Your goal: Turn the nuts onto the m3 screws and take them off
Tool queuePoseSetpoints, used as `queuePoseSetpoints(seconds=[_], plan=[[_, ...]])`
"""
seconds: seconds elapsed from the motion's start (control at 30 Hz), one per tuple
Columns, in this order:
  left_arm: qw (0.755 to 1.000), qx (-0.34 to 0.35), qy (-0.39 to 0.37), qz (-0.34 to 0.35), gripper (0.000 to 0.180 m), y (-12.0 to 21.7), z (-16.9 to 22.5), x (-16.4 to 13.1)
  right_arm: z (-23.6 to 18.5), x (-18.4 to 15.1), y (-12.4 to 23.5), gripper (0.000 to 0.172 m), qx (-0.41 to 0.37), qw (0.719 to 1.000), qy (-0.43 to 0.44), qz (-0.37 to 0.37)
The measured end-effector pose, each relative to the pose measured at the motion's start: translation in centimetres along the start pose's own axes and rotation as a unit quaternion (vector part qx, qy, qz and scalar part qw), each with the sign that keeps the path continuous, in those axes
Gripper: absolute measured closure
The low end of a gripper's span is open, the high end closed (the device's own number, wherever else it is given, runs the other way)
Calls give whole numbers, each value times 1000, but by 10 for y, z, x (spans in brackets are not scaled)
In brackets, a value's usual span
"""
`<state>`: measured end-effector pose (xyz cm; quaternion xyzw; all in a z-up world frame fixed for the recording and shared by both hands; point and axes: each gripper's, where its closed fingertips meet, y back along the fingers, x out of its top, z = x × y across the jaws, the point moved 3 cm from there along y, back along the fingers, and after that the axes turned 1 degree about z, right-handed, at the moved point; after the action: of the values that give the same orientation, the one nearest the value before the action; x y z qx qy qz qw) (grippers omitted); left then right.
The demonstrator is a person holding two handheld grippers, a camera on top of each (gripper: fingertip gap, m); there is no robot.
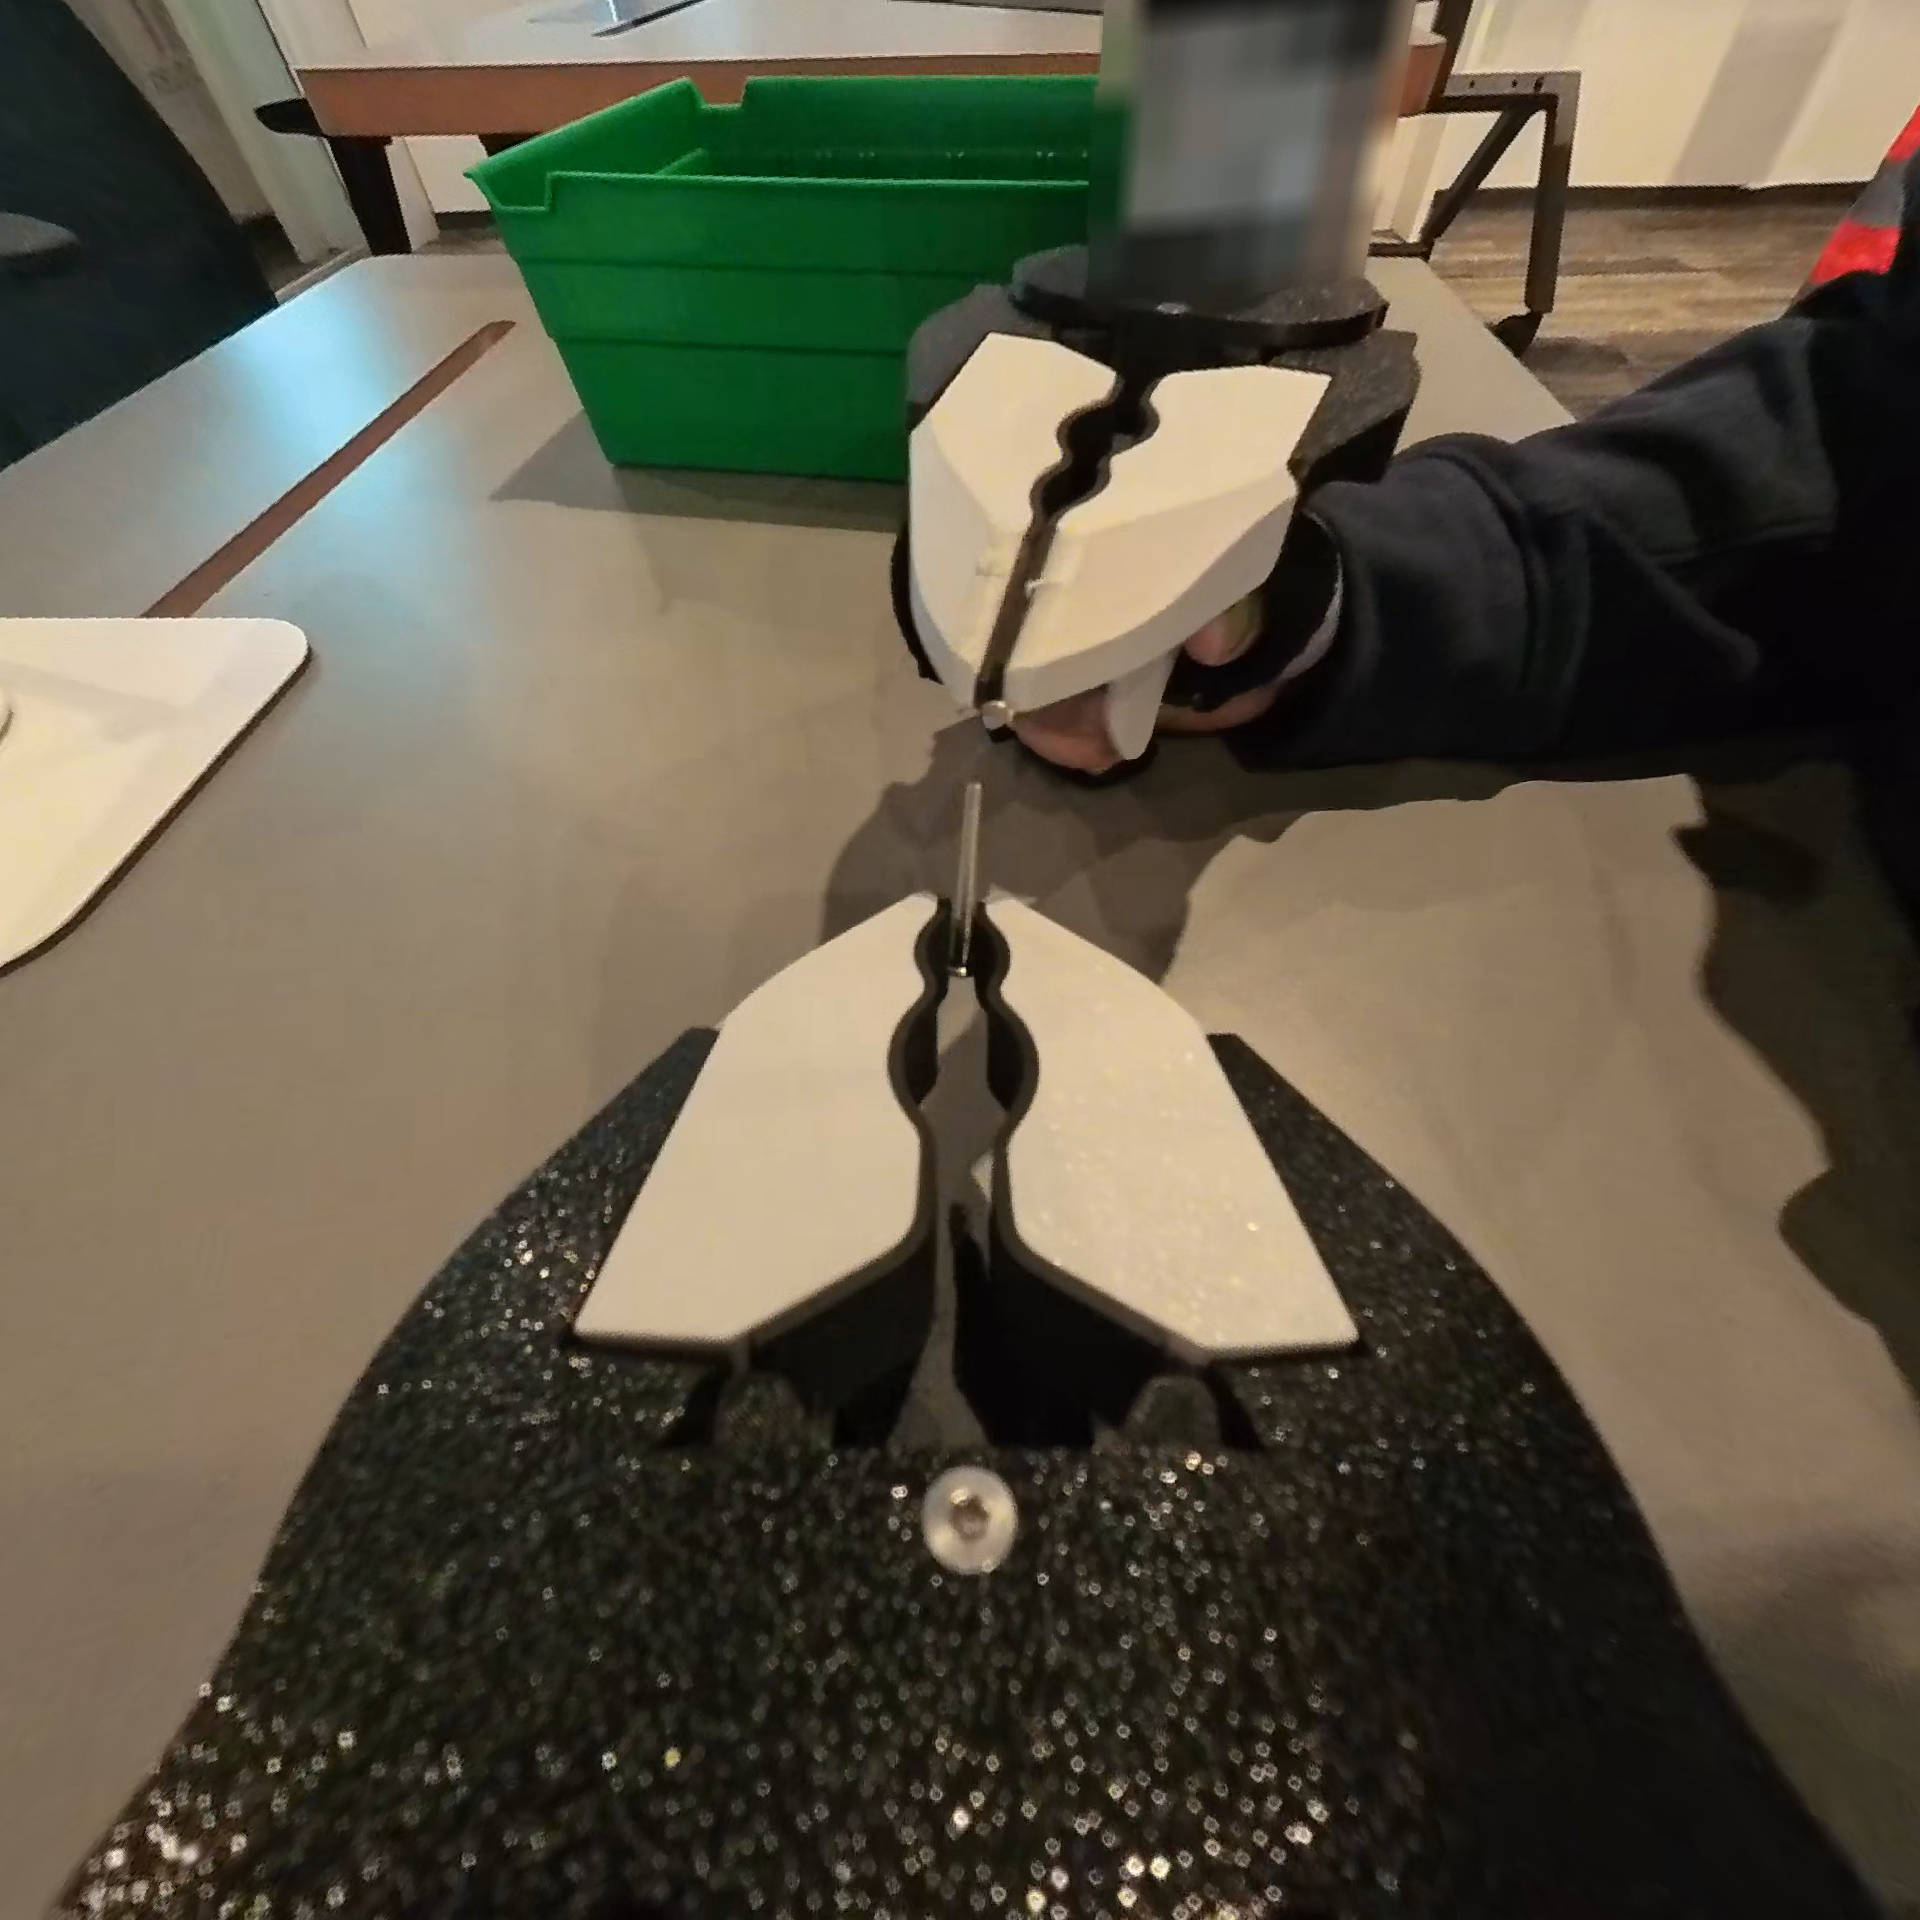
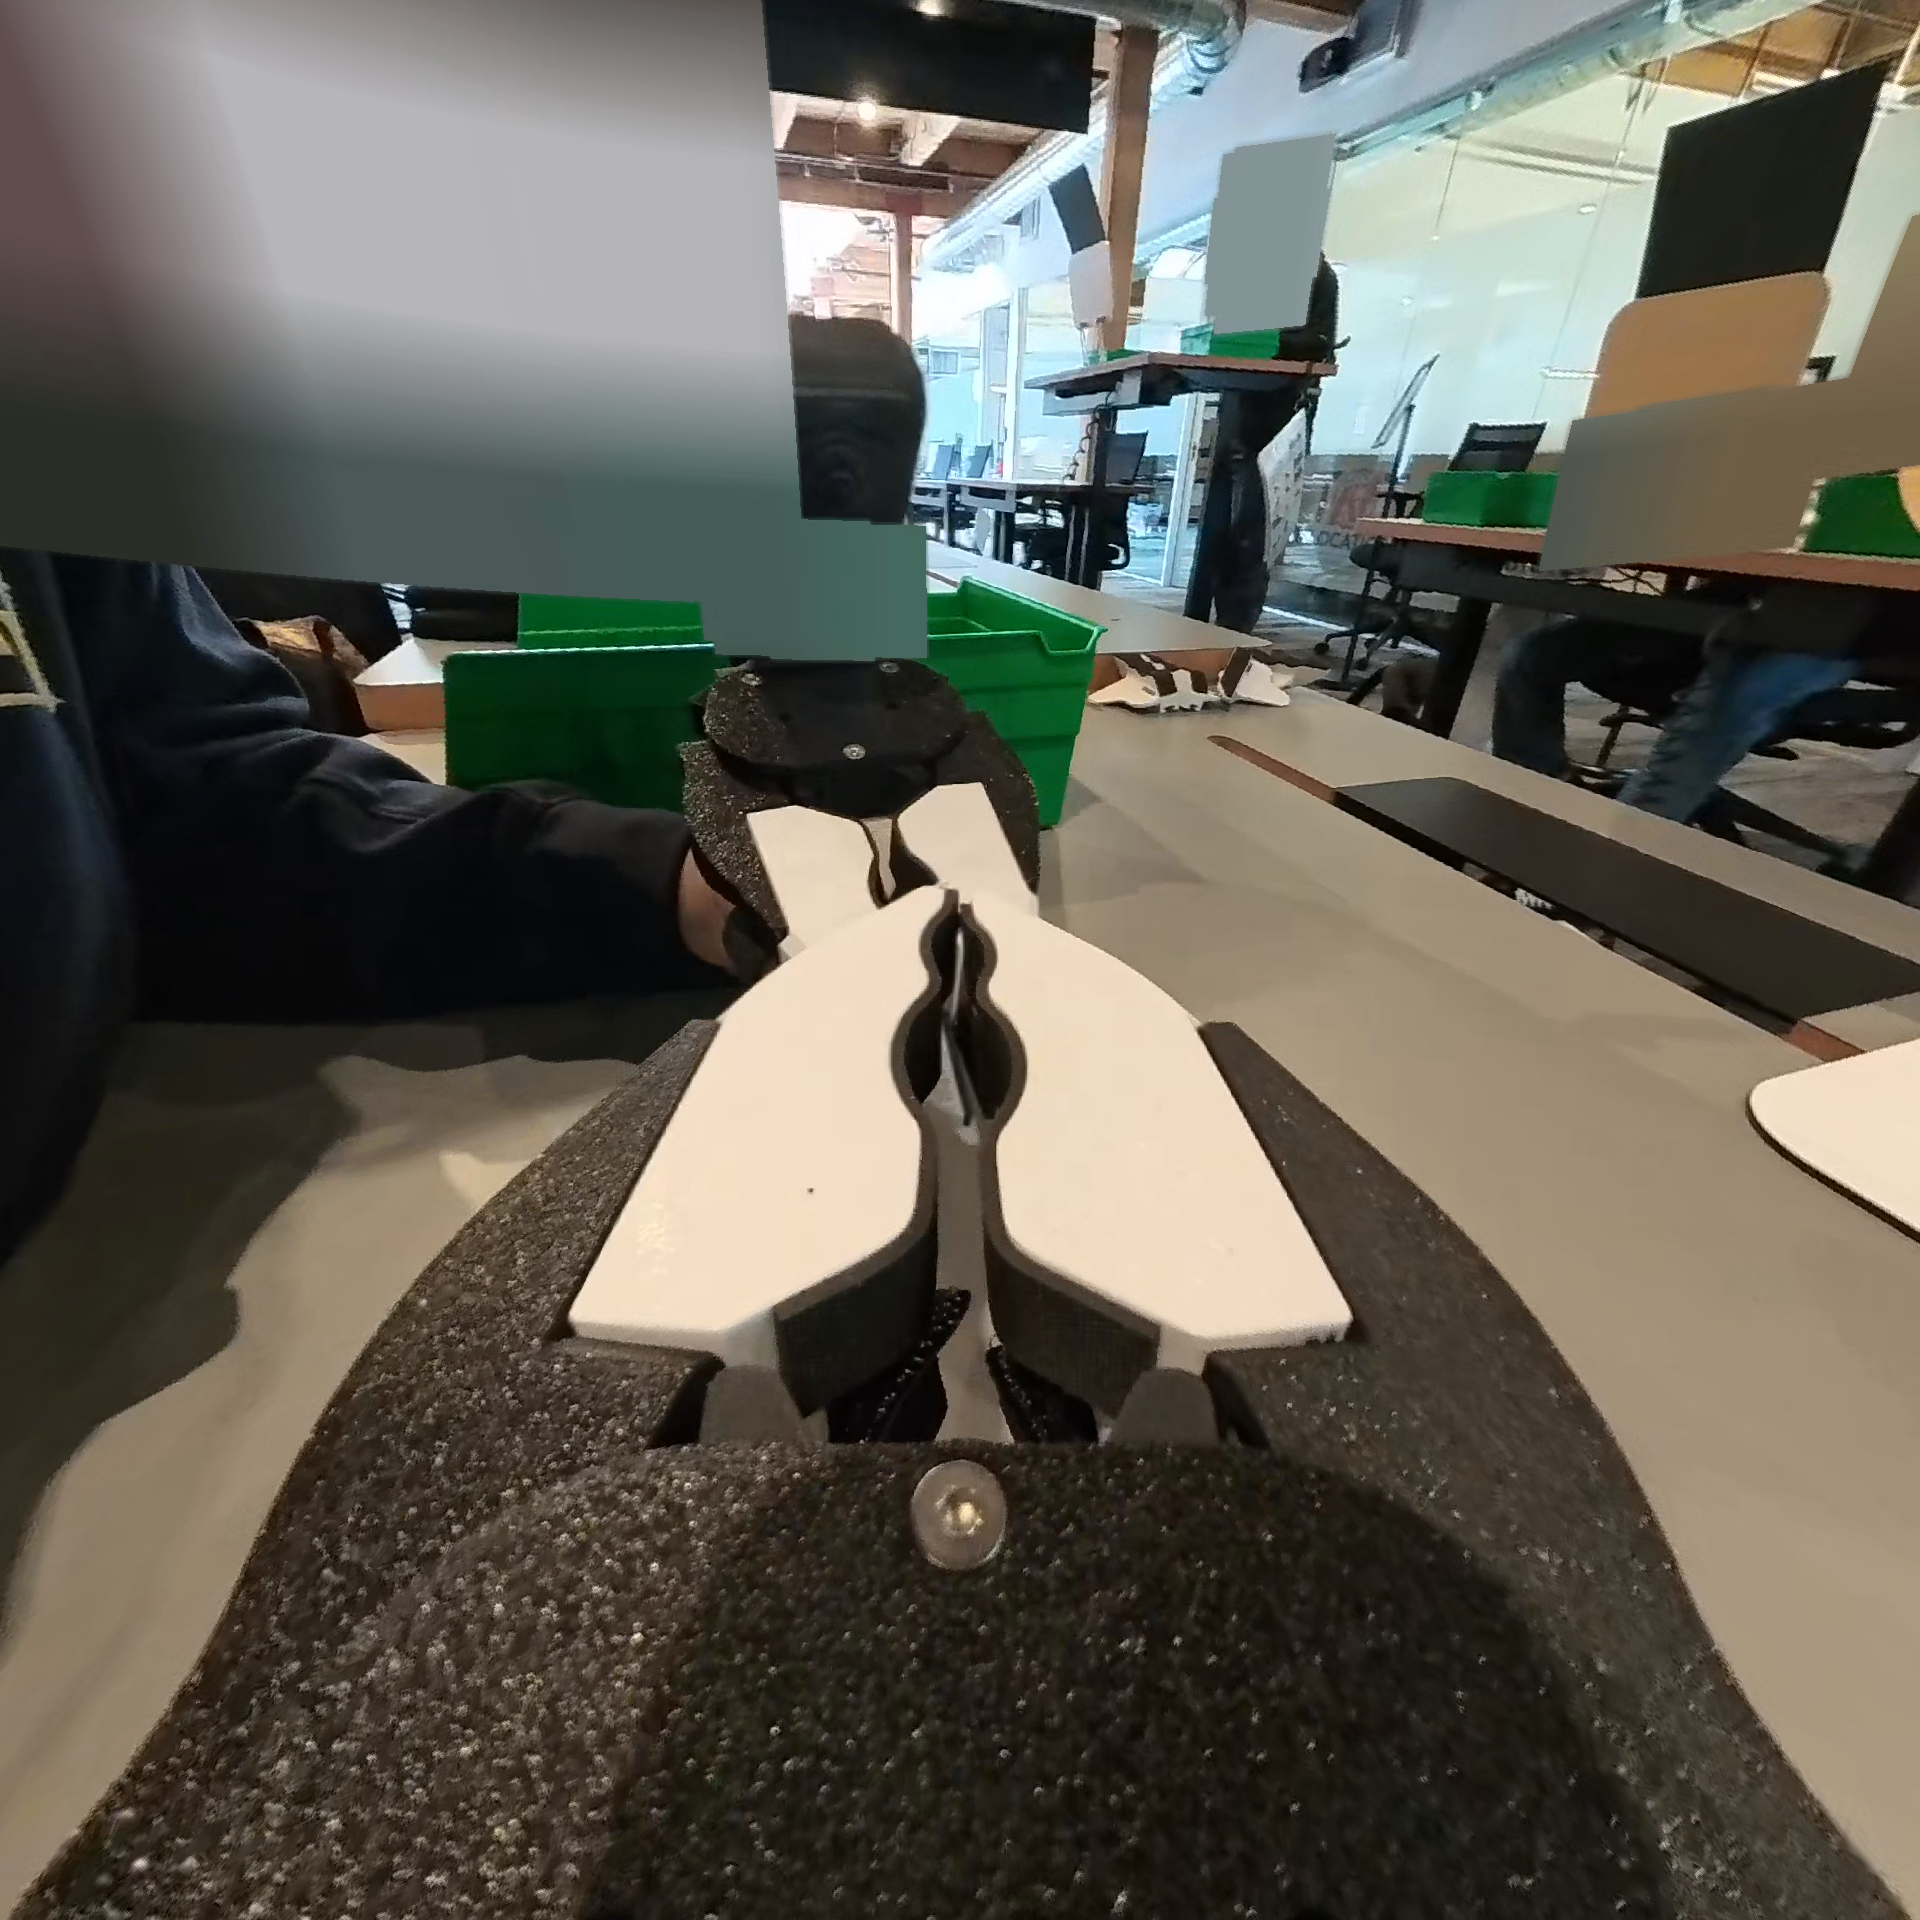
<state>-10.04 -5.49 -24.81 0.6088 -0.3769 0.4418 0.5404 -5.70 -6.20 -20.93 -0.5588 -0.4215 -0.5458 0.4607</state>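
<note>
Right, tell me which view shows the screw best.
The left wrist view: the screw sticks out forward, clamped between the left gripper's fingertips, pointing at the right gripper. The right wrist view hides it: there the right gripper's own fingers cover the left gripper's tips.

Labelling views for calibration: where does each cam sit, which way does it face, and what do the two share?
Left wrist: on the left gripper, looks along its fingers, shut on a screw, toward the right gripper; a dark sleeve shows.
Right wrist: on the right gripper, faces the left gripper and sleeve.
Shared: grey table, green bin, white board.
</note>
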Motion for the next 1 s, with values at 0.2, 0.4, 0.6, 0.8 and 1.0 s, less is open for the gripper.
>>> queuePoseSetpoints(seconds=[0.2,0.4,0.6,0.8,1.0], plan=[[1000,-1,-5,-2,177,-1,1,0,0,-5,-1,171,-8,1000,12,-25],[1000,0,-5,-3,177,-1,1,-1,-1,-6,-2,172,-5,999,15,-31],[1000,-1,-5,0,177,-1,1,0,-1,-7,-3,172,-7,999,17,-38],[1000,-1,-6,1,177,-1,1,0,1,-7,-3,172,-8,999,10,-39],[1000,-2,-3,1,177,-1,0,0,1,-7,-3,171,-9,999,12,-39]])
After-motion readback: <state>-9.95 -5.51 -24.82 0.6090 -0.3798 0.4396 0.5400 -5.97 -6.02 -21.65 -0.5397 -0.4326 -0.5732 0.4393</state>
